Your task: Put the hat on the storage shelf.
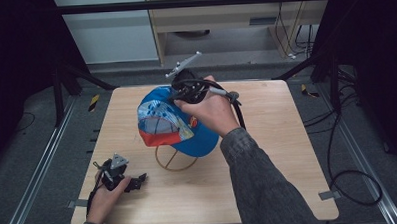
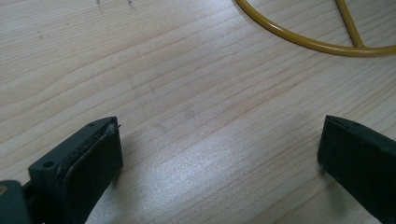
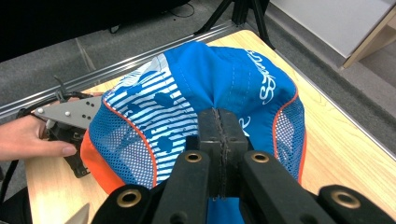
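Cap (image 1: 179, 121) sits near the middle of the bench (image 1: 269, 189) in the high view, perched over a yellow wire stand (image 1: 175, 160) whose ring shows at 6 o'clock beneath it. The right tool (image 1: 185, 87) is at the cap's 12 o'clock edge, hand wrapped around it. I judge the cap is being set on, or lifted off, the stand; which, I cannot tell. It is not yet released. The left tool (image 1: 134, 182) rests low at 8 o'clock, well apart from the cap. Cables trail on the floor at 3 o'clock, clear of the work.

In the left gripper view, the left tool (image 2: 219, 149) has its jaws spread wide over bare bench (image 2: 187, 93), nothing between them. The stand's ring (image 2: 299, 39) curves at 1 o'clock, apart from the jaws.

In the right gripper view, the right tool (image 3: 222, 135) is clamped tight, pinching the cap's (image 3: 215, 84) blue crown fabric. The left hand (image 3: 28, 137) with its tool waits at 9 o'clock, just beside the orange brim, and could crowd the cap there.
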Demonstrator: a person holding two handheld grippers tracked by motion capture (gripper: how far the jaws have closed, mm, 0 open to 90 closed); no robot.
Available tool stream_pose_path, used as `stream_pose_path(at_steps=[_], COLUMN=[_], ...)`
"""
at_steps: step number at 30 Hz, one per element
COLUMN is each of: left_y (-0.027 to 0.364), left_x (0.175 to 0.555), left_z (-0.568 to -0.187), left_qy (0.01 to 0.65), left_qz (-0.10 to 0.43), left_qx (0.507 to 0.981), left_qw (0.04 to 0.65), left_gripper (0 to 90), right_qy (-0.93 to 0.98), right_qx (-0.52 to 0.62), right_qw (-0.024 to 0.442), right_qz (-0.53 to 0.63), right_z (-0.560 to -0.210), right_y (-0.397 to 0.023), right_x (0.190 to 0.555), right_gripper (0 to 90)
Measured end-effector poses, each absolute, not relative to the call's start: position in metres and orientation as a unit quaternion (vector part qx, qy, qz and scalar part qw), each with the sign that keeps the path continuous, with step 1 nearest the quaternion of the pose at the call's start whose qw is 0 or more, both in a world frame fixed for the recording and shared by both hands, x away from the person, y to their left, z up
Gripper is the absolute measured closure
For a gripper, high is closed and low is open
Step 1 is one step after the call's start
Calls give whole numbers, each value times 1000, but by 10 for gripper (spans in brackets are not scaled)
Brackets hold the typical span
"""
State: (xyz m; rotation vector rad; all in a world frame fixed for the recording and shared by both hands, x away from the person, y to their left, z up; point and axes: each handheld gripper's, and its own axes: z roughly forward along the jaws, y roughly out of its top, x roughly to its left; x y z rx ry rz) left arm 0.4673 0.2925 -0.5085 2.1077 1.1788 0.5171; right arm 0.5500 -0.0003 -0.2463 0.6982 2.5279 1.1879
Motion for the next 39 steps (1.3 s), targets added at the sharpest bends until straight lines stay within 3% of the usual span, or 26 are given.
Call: stream_pose_path(at_steps=[9,29,39], left_y=[293,293,293], left_x=[467,467,467], left_z=[-509,-509,-509], left_qy=[451,450,450], left_qz=[198,198,198], left_qx=[806,806,806], left_qw=[330,330,329], left_gripper=[0,0,0], right_qy=[870,865,862], right_qx=[242,240,235], right_qw=[130,135,138], right_qz=[409,419,427], right_z=[-248,-244,-240], right_y=[-1,-8,-17], right_x=[550,542,534], right_gripper=[900,778,766])
